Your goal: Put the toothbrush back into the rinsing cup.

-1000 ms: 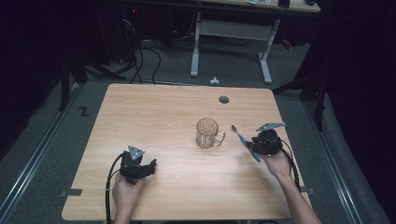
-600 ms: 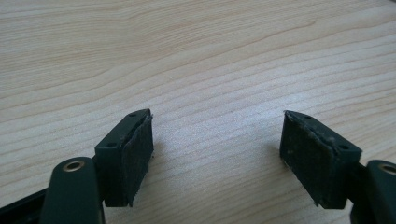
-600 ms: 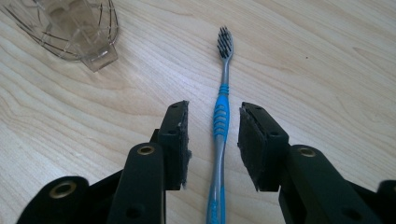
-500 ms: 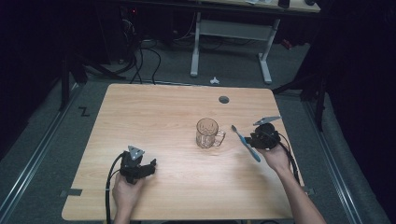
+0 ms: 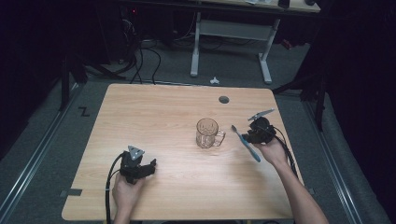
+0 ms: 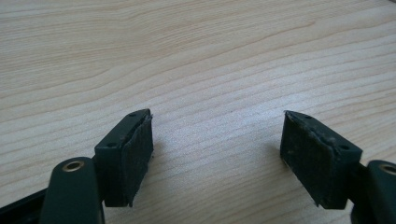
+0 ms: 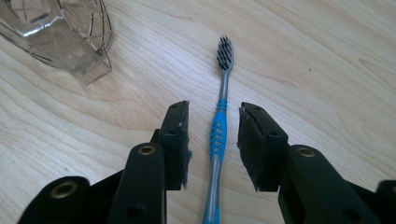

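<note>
Jaws first: your left gripper (image 5: 150,167) has its two black jaws spread wide with bare wood between them, seen clearly in the left gripper view (image 6: 217,158). It sits low over the tabletop (image 5: 163,116) close to the near edge, toward the near left corner, held in your left hand (image 5: 125,189).

Your right gripper (image 5: 252,135) is near the right edge, about midway along it, in your right hand (image 5: 272,151). Its jaws stand partly apart on either side of a blue toothbrush (image 7: 217,135), and a gap shows between each pad and the handle in the right gripper view (image 7: 214,140). The high view shows the toothbrush (image 5: 246,143) running diagonally under that gripper, bristle end pointing toward the middle of the tabletop.

Just beyond the bristles stands a clear glass mug (image 5: 208,133), near the tabletop's centre, its handle turned toward your right gripper. Farther on, close to the far edge, is a small round cable hole (image 5: 224,99).
</note>
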A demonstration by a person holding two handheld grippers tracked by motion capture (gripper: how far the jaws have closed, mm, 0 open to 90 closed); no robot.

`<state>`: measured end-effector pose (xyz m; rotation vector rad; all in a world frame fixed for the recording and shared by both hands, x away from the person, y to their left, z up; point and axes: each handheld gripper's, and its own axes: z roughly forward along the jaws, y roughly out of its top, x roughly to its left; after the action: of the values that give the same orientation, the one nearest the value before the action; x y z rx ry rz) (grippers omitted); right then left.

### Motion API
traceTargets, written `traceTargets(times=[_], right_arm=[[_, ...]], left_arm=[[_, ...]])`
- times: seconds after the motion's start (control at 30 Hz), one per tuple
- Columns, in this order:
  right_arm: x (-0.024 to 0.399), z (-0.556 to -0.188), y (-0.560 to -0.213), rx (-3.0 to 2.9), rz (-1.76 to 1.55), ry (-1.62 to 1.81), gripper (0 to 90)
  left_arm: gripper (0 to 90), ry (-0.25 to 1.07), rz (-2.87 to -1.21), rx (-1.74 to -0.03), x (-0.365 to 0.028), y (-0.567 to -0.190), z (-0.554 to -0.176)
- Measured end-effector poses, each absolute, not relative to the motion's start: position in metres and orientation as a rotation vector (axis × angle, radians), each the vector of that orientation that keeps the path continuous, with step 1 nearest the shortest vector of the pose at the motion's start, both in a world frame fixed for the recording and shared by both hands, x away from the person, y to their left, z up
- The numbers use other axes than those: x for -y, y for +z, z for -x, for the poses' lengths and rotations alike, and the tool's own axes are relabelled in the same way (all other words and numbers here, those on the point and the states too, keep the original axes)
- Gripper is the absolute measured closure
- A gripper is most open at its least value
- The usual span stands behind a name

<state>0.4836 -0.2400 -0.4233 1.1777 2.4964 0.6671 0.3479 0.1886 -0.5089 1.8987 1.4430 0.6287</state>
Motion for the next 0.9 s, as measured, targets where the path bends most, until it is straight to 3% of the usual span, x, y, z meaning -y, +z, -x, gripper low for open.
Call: traceTargets(times=[0.9], right_arm=[[0.213,-0.523,-0.443,-2.648,-1.211,0.350,65.4]], left_arm=[[25.9,0.627,-1.899,-1.441,-0.189,-0.509,-0.348]])
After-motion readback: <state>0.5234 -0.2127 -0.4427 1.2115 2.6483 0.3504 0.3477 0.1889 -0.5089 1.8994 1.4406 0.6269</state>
